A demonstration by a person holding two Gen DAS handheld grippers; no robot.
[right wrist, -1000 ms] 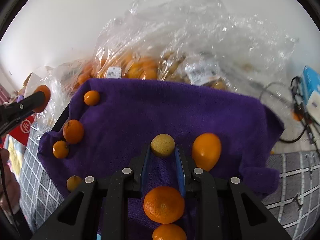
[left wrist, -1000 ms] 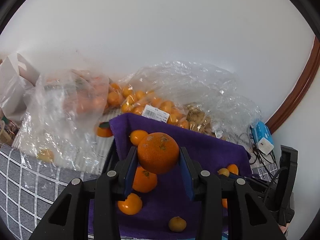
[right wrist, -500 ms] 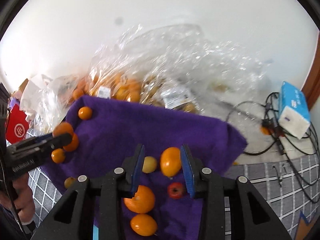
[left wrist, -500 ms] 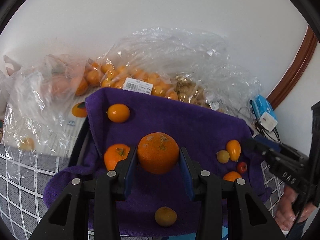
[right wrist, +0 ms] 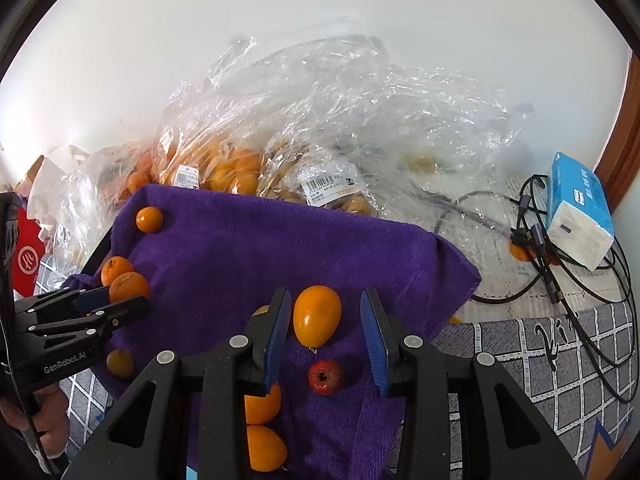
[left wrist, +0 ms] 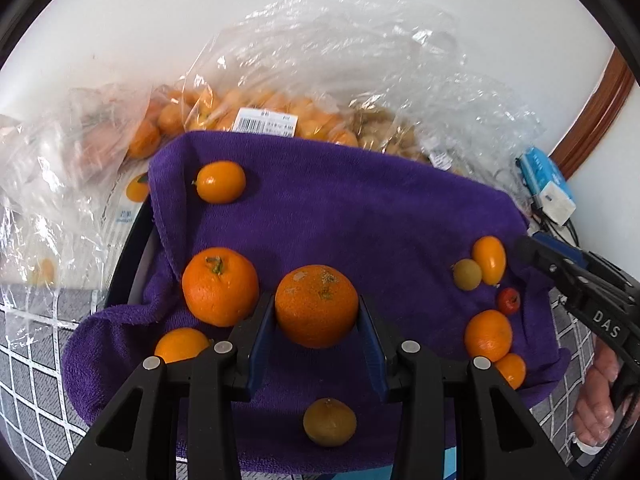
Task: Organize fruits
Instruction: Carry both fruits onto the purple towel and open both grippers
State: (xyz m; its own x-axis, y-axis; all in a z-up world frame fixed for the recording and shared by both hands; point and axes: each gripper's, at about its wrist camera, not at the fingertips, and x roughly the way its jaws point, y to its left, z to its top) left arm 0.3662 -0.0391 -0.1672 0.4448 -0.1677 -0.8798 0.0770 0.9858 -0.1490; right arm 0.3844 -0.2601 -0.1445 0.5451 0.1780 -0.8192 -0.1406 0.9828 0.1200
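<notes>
A dimpled round orange is clamped by the left gripper, while only the right view shows the right gripper spread around a smooth oval fruit.

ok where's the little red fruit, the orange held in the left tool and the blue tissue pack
little red fruit [right wrist: 326,376]: right wrist view, middle of its skin
orange [left wrist: 316,306]: left wrist view, front face between the pads
blue tissue pack [right wrist: 580,210]: right wrist view, its side face

Orange fruit, purple towel
</notes>
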